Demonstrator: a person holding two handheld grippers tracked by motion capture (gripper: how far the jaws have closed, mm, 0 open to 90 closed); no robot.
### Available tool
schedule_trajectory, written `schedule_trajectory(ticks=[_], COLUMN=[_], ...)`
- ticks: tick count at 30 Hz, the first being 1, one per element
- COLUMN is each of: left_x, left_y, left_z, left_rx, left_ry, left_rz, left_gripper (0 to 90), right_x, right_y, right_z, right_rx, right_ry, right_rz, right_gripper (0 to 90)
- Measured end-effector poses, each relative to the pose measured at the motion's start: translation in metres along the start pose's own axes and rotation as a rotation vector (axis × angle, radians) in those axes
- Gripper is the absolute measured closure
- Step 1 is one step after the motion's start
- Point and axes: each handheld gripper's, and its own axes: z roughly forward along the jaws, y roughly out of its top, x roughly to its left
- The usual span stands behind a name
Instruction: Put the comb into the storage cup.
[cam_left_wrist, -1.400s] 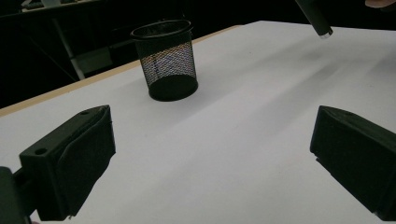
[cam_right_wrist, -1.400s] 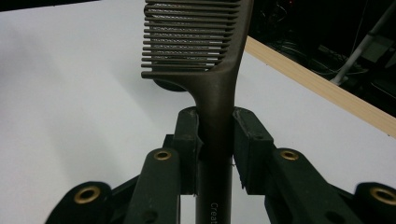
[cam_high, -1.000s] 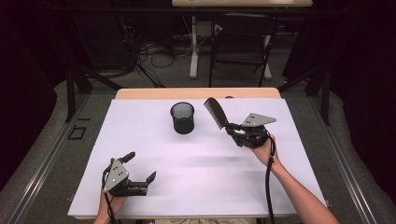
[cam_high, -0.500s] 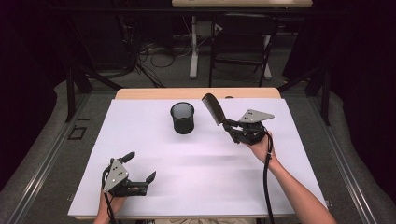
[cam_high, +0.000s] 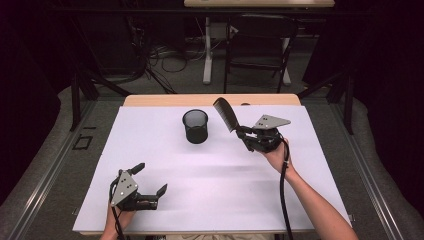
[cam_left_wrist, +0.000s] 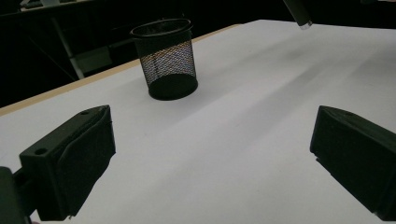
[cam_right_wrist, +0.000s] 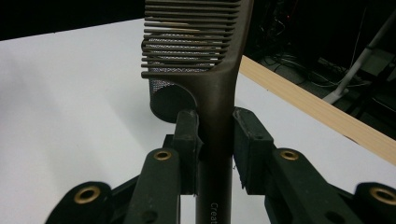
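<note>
The comb (cam_high: 226, 114) is held above the worktop (cam_high: 220, 195), just right of the cup (cam_high: 195, 126) and near its rim in the high view. The right tongs (cam_high: 242, 132) are closed on its handle, below the teeth, as the right gripper view shows (cam_right_wrist: 215, 140). The step in hand seems to be putting the comb into the cup. To do it well, I think the comb should first come over the middle of the opening, then turn so one end points down, and go down slowly; the cup looks light and its mesh wall could tip if the comb pushes the rim. The long axis of the comb runs from the tongs up and left toward the cup, with the teeth end highest. The left tongs (cam_high: 150, 180) rest wide open on the worktop near the front edge, holding nothing.
</note>
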Motion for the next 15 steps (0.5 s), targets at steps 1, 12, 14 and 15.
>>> schedule_trajectory(ticks=[1,12,14,15], left_x=[0.0000,-0.0001,-0.0003,-0.0003], left_y=[0.0000,0.0002,0.0003,0.0001], left_z=[0.0000,0.0002,0.0002,0.0002], left_rx=[0.000,-0.003,-0.003,-0.002], left_ry=[0.000,-0.001,0.000,0.000], left_rz=[0.000,-0.003,-0.001,-0.001], left_gripper=[0.1,0.1,0.1,0.1], right_x=[-0.0002,-0.0011,-0.0018,-0.0020], right_y=[0.0006,0.0041,0.0047,0.0058], right_z=[0.0005,0.0047,0.0052,0.0053], right_rx=[0.000,-0.005,-0.007,-0.005], right_ry=[0.000,-0.003,-0.003,-0.004], right_rz=[0.003,0.006,0.008,0.008], right_gripper=[72.9,72.9,73.0,73.0])
